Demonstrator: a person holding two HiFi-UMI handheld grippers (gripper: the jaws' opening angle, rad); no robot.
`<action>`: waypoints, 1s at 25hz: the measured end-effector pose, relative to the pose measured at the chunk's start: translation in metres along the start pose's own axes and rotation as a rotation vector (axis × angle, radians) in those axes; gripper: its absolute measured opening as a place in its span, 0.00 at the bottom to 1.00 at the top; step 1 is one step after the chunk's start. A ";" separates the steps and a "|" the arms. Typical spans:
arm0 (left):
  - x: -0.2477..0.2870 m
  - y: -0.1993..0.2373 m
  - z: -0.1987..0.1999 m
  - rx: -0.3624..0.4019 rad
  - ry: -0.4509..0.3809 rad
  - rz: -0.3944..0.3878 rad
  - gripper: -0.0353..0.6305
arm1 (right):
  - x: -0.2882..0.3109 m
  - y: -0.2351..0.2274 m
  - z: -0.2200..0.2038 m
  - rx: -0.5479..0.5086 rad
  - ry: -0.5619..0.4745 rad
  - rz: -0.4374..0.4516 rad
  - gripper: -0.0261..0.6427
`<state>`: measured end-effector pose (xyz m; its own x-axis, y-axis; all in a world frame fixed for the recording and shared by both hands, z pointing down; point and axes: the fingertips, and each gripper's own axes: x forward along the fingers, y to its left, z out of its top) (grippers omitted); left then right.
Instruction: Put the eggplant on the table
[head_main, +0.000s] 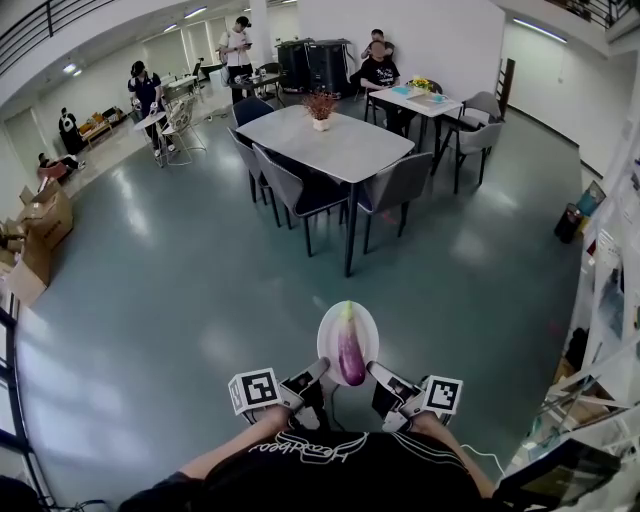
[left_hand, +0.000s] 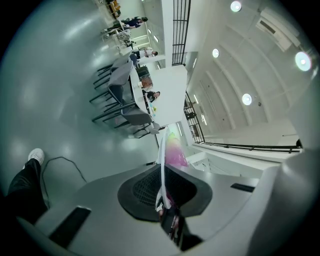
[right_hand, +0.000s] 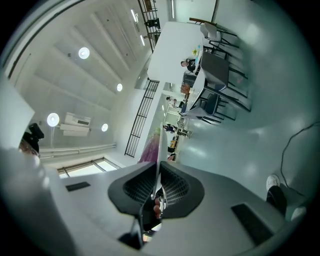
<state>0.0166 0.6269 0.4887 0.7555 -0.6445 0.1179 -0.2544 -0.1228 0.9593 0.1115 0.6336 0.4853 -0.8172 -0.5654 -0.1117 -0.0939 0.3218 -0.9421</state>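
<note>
- The eggplant (head_main: 350, 352) lies lengthwise on a white plate (head_main: 331, 340), its green stem end pointing away from the person carrying it.
- The plate is held out in the air above the grey floor (head_main: 180, 300), just in front of the person's chest.
- The left gripper (head_main: 318, 372) has its 2 jaws closed on the near left rim of the plate; in the left gripper view the thin white rim runs straight between the dark pads.
- The right gripper (head_main: 378, 374) clamps the near right rim in the same way, its jaws pressed on the plate's edge.
- The table (head_main: 345, 150), a long pale one, stands well apart from the plate, further across the room.
- Grey chairs (head_main: 395, 185) stand around it, and a small potted plant (head_main: 321, 104) sits near its far end.
- Several people stand or sit at other tables in the background.
</note>
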 end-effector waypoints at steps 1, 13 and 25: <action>0.002 0.002 0.003 -0.001 -0.001 0.001 0.09 | 0.002 -0.004 0.002 0.006 -0.002 -0.003 0.08; 0.046 0.020 0.041 -0.006 0.022 -0.005 0.09 | 0.030 -0.036 0.043 0.043 -0.025 -0.024 0.08; 0.100 0.051 0.124 -0.036 0.058 0.033 0.09 | 0.099 -0.083 0.103 0.097 -0.040 -0.072 0.08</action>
<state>0.0041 0.4622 0.5176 0.7811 -0.6026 0.1635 -0.2589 -0.0743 0.9630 0.0971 0.4728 0.5198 -0.7870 -0.6147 -0.0536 -0.0940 0.2053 -0.9742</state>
